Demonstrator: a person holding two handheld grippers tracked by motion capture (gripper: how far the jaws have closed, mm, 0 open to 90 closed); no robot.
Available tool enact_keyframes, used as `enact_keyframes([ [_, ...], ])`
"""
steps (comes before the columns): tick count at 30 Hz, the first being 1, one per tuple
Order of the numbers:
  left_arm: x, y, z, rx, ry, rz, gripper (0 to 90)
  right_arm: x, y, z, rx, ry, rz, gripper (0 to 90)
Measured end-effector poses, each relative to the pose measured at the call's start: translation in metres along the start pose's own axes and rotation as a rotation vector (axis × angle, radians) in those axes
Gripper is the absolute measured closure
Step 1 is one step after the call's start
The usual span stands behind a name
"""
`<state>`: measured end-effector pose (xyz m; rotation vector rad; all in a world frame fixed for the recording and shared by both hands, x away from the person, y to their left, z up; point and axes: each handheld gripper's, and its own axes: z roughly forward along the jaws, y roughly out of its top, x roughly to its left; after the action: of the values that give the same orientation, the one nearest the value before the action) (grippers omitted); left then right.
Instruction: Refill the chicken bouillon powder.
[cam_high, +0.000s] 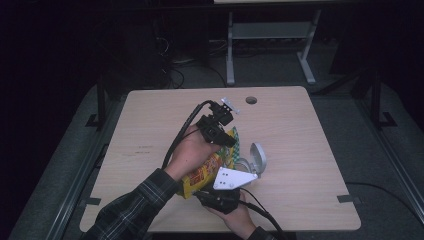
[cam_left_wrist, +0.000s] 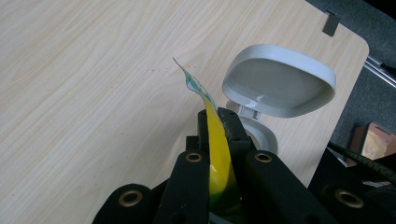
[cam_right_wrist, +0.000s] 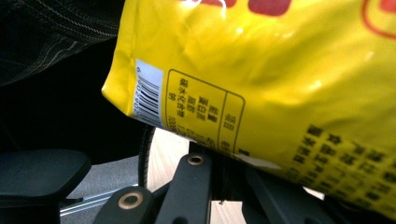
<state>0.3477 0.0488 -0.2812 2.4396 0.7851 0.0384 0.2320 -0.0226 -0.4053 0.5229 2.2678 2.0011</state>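
I see the yellow snack bag (cam_high: 207, 170) held up above the near middle of the bench (cam_high: 150, 125), between my two tools. My left hand-held gripper (cam_high: 220, 135) grasps the bag's top edge: in the left gripper view its jaws are clamped on a thin yellow strip of the bag (cam_left_wrist: 217, 158), whose green-tipped corner curls up past the tips. My right hand-held gripper (cam_high: 220, 199) sits at the near edge of the bench under the bag's lower end. In the right gripper view the bag (cam_right_wrist: 261, 79), with its barcode and printed panel, lies right over the jaws, and its bottom seam seems to run down between them, but I cannot tell whether they are clenched on it. Just to the right of the bag stands a small grey bin (cam_high: 255, 160) with its lid (cam_left_wrist: 280, 79) flipped up, resting on the bench.
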Motion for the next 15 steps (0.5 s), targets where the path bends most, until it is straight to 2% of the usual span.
enact_keyframes([
  [15,-0.0003,0.0005,0.0008,0.007,0.002,0.002,89.6,-0.0001,0.0002,-0.0001,-0.002,0.003,0.006,90.0],
])
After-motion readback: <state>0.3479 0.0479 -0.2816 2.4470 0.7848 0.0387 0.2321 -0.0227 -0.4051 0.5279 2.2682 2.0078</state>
